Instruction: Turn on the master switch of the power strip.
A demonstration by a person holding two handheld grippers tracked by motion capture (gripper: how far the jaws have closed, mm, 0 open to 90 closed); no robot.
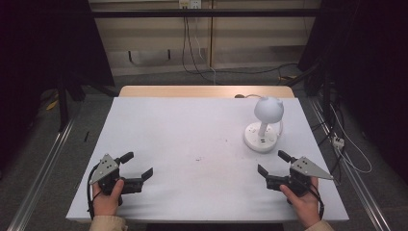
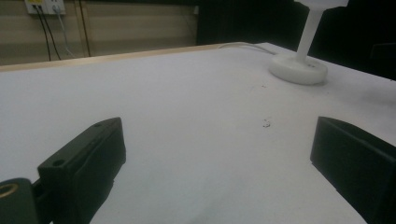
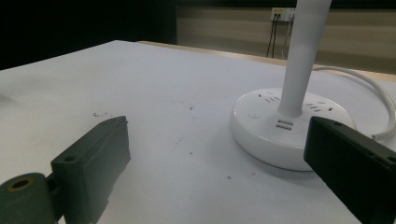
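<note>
White cloth covers the table [image 1: 192, 144] in the high view. A white lamp [image 1: 263, 126], round head on a disc base, stands at the far right. The left gripper [image 1: 138, 164] and right gripper [image 1: 272, 162] hover near the front edge, both spread wide and holding nothing.

Left gripper view: matte black jaws wide apart, lamp [image 2: 299, 65] well ahead.

Right gripper view: jaws wide, glossy lamp [image 3: 285, 126] base with sockets just ahead, white cord [image 3: 373, 95] curling behind.
</note>
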